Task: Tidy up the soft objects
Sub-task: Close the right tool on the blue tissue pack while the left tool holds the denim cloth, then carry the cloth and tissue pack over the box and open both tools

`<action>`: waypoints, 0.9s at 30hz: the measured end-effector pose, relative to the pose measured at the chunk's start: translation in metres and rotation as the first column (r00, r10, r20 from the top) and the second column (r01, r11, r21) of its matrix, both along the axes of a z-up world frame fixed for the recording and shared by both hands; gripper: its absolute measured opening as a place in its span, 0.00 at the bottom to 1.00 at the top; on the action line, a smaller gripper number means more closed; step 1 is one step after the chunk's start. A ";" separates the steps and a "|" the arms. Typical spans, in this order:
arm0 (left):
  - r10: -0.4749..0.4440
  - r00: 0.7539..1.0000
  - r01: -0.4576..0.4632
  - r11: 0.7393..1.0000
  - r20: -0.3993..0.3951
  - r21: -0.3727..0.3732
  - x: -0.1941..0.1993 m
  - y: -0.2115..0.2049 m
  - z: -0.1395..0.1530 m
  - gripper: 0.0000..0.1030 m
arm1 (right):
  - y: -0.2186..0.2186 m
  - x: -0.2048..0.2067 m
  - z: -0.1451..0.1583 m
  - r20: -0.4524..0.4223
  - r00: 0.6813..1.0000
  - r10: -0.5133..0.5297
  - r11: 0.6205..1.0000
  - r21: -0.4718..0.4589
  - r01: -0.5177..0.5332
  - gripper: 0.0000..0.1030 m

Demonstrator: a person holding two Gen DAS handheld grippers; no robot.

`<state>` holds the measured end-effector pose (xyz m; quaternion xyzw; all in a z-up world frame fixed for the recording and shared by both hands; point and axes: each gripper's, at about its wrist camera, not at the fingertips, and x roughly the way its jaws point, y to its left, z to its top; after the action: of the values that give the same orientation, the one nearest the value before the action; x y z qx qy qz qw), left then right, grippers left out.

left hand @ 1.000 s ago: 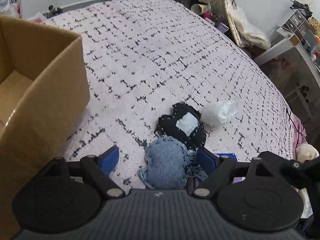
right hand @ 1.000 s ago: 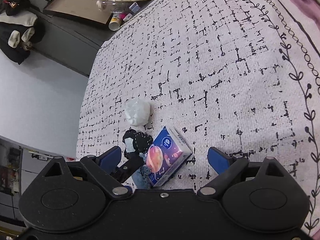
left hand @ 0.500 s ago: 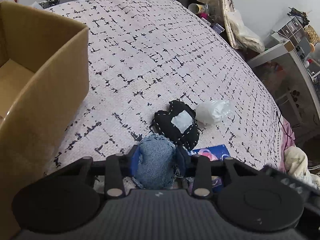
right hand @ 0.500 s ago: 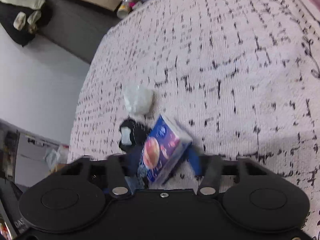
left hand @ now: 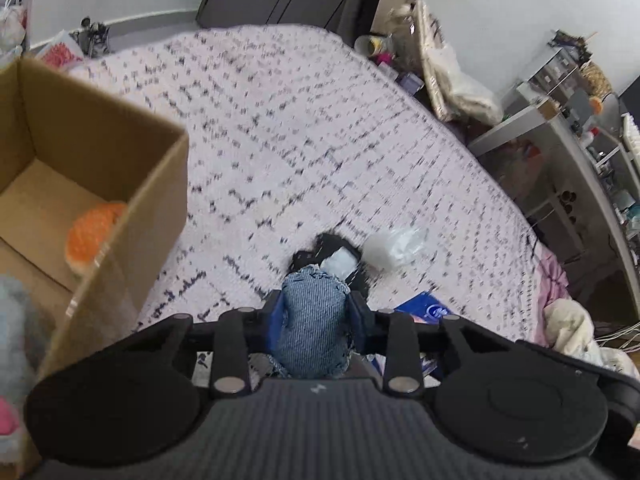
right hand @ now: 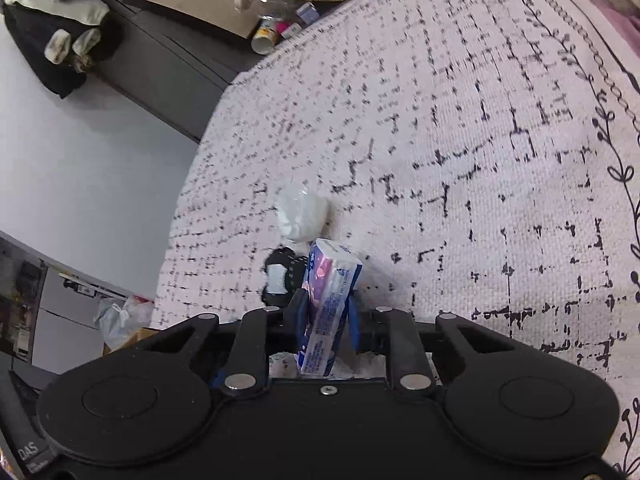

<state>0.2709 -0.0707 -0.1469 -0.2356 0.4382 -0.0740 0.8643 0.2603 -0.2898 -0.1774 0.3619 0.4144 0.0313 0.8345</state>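
My left gripper (left hand: 316, 306) pinches a blue denim pouch (left hand: 312, 332) between its blue pads, jaws still closing, lifted just off the bedspread (left hand: 300, 140). Beyond it lie a black pouch with a white patch (left hand: 340, 260) and a crumpled white plastic bag (left hand: 394, 246). My right gripper (right hand: 326, 310) is shut on a blue tissue pack (right hand: 330, 280), held on edge. The white bag (right hand: 302, 214) and black pouch (right hand: 280, 276) lie just past it. The tissue pack (left hand: 426, 312) also peeks out right of the left fingers.
An open cardboard box (left hand: 156, 208) stands at the left on the bed, with an orange soft thing (left hand: 94, 232) inside and a grey plush (left hand: 16, 320) at the near edge. Cluttered shelves and a desk (left hand: 560, 128) line the bed's right side.
Both grippers went from wide open to closed, the left on the denim pouch, the right on the tissue pack. The left has risen with the pouch; the pack now stands on edge.
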 end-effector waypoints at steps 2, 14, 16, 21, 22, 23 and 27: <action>-0.001 1.000 0.001 1.000 0.019 0.003 -0.004 0.002 0.010 0.31 | 0.001 -0.004 0.005 0.012 1.000 0.005 1.000 -0.001 -0.005 0.20; -0.013 0.997 0.010 0.999 0.082 0.031 -0.028 0.021 0.056 0.31 | 0.014 -0.033 0.060 0.160 0.985 0.056 0.998 -0.049 -0.049 0.20; -0.001 0.996 -0.003 0.999 0.086 0.038 -0.032 0.028 0.061 0.31 | 0.015 -0.036 0.065 0.176 0.982 0.062 0.997 -0.052 -0.053 0.20; 0.031 0.995 -0.035 0.998 0.095 0.044 -0.039 0.047 0.074 0.32 | 0.021 -0.041 0.075 0.212 0.974 0.077 0.996 -0.061 -0.065 0.20; 0.036 0.994 -0.041 0.998 0.099 0.047 -0.041 0.050 0.077 0.32 | 0.023 -0.042 0.076 0.219 0.972 0.081 0.996 -0.060 -0.070 0.20; 0.042 0.994 -0.047 0.998 0.102 0.049 -0.043 0.054 0.079 0.32 | 0.025 -0.043 0.077 0.224 0.971 0.087 0.995 -0.058 -0.075 0.20; 0.079 0.991 -0.085 0.995 0.105 0.051 -0.049 0.073 0.087 0.32 | 0.034 -0.046 0.082 0.246 0.963 0.107 0.994 -0.059 -0.096 0.20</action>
<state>0.2217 0.0028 -0.0599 -0.2251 0.3849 -0.0381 0.8943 0.2138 -0.2557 -0.0957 0.3138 0.3252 0.1094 0.8853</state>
